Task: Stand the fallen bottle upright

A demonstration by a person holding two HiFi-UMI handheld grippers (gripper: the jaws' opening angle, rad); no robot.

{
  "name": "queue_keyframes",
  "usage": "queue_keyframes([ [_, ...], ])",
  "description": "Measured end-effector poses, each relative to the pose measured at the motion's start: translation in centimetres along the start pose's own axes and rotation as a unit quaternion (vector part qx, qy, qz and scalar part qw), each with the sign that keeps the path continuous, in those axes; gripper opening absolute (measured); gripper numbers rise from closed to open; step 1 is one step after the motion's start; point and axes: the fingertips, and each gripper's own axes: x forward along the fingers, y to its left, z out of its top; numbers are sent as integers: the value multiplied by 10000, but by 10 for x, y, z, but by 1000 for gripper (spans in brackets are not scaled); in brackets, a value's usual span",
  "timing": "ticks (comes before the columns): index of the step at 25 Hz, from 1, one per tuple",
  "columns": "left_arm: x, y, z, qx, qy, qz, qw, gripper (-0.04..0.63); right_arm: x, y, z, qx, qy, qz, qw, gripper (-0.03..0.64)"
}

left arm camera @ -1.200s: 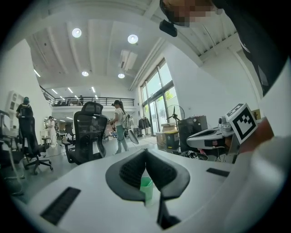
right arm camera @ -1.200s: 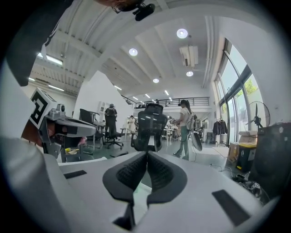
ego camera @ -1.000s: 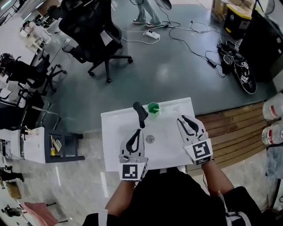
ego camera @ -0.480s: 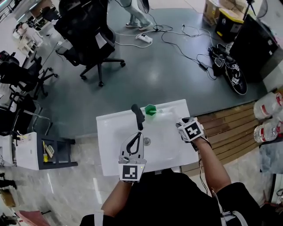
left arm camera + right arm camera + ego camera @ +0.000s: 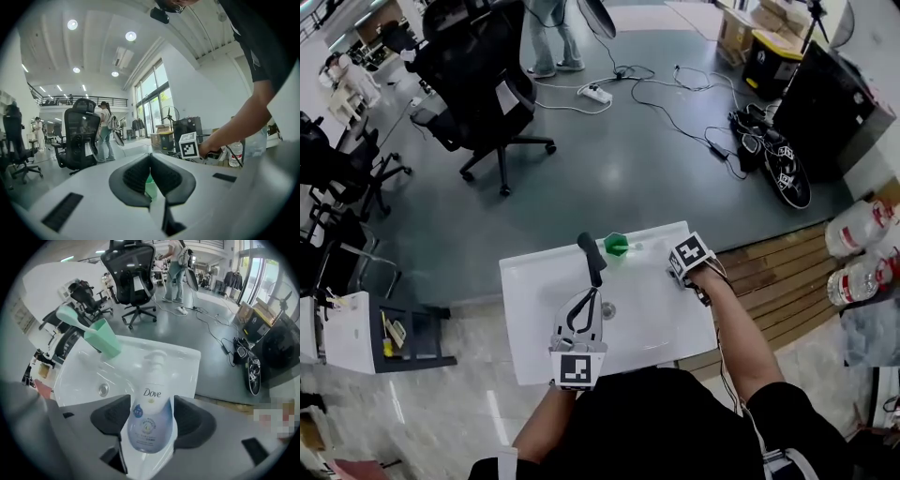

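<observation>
A white Dove pump bottle (image 5: 150, 416) lies on its side on the right rim of a white sink (image 5: 534, 281), pump end toward the basin. My right gripper (image 5: 152, 423) points steeply down over it. Its jaws have just been opening and stand open on either side of the bottle's body, which lies between them. In the head view the right gripper (image 5: 686, 265) is at the sink's back right corner, and its marker cube hides the bottle. My left gripper (image 5: 592, 292) hovers shut over the basin's front, holding nothing.
A black faucet (image 5: 592, 255) and a green cup (image 5: 616, 246) stand at the back of the sink, and a drain (image 5: 607, 309) lies mid-basin. Black office chairs (image 5: 478, 66), floor cables (image 5: 675, 103), large water bottles (image 5: 853, 225) and a low cart (image 5: 356, 328) surround the sink.
My right gripper has swung from lying level over the sink's right front to pointing down at the back right rim. The left gripper has stayed put.
</observation>
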Motion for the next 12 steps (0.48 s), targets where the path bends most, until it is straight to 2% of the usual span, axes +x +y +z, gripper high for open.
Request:
queue_keyframes([
  [4,0,8,-2,15,-169,32,9999,18,20,3,-2,100,431,97,9990,321],
  [7,-5,9,-17,75,274,-51,9996,18,31,6,-2,134,703,114,9974,327],
  [12,-9,14,-16,-20,349,-18,9994,18,35,7,1,60,860,-24,9963,322],
])
